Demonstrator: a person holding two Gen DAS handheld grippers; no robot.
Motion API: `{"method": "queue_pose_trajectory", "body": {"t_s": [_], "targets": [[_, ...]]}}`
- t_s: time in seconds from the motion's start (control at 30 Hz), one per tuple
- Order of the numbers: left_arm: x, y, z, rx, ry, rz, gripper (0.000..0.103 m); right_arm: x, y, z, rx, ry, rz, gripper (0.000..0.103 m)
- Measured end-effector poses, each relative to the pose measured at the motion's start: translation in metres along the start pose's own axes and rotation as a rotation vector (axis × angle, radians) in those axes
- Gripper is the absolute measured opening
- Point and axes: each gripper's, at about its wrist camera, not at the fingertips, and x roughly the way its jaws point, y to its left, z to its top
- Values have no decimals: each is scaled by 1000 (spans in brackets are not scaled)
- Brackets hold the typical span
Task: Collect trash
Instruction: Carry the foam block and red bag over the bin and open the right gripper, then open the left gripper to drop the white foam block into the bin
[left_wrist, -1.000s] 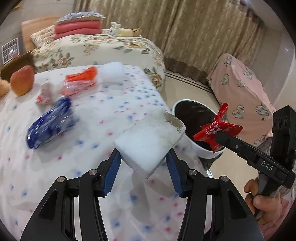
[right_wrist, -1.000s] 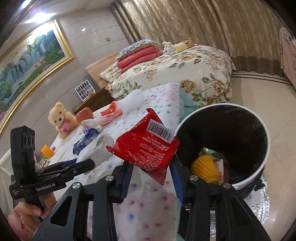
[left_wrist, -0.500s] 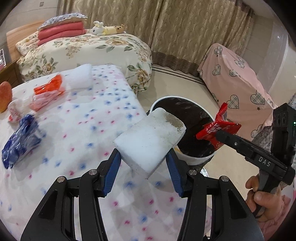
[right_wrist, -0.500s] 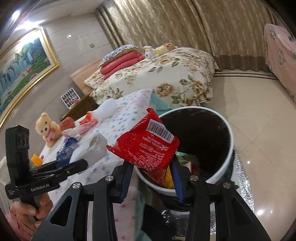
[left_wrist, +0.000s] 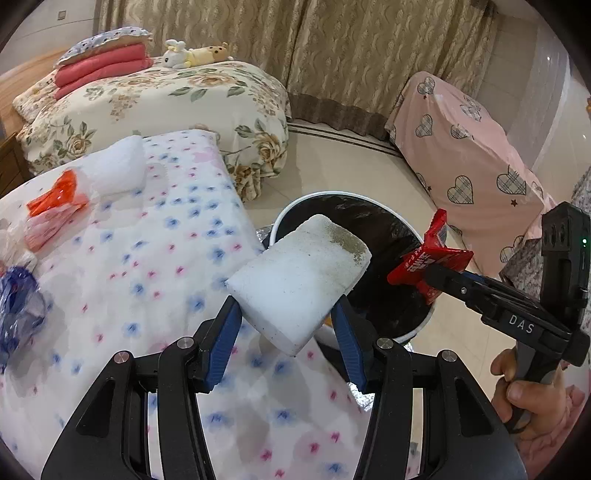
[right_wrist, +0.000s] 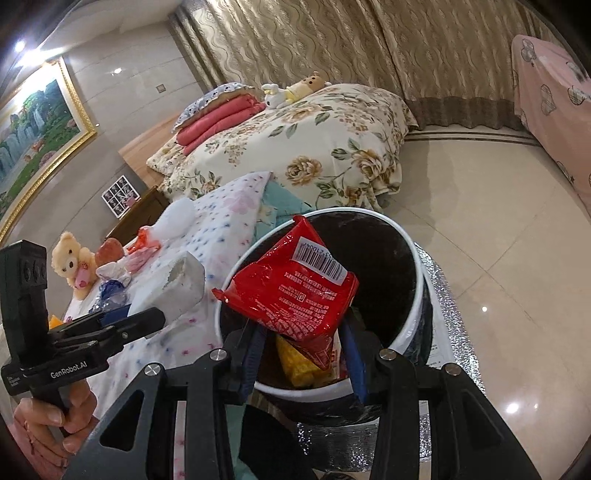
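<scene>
Hidden and cut-off items, both wrist views

White plastic trash bin with black liner: contents largely screened by the crinkled red snack wrapper; only a yellow scrap shows, kind unclear. White rectangular foam block: lower sides covered by blue fingers. Blue-and-clear plastic bag: cut by left edge. Wrapper print: too small to read.
</scene>
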Motion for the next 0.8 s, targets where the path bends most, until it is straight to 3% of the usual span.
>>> {"method": "queue_pose_trajectory", "body": {"t_s": [0.7, 0.8], "targets": [[31, -13, 16, 29, 39, -3, 52, 17, -12, 10, 2, 66, -53, 44], [33, -14, 19, 33, 41, -7, 55, 18, -12, 11, 9, 74, -56, 49]]}}
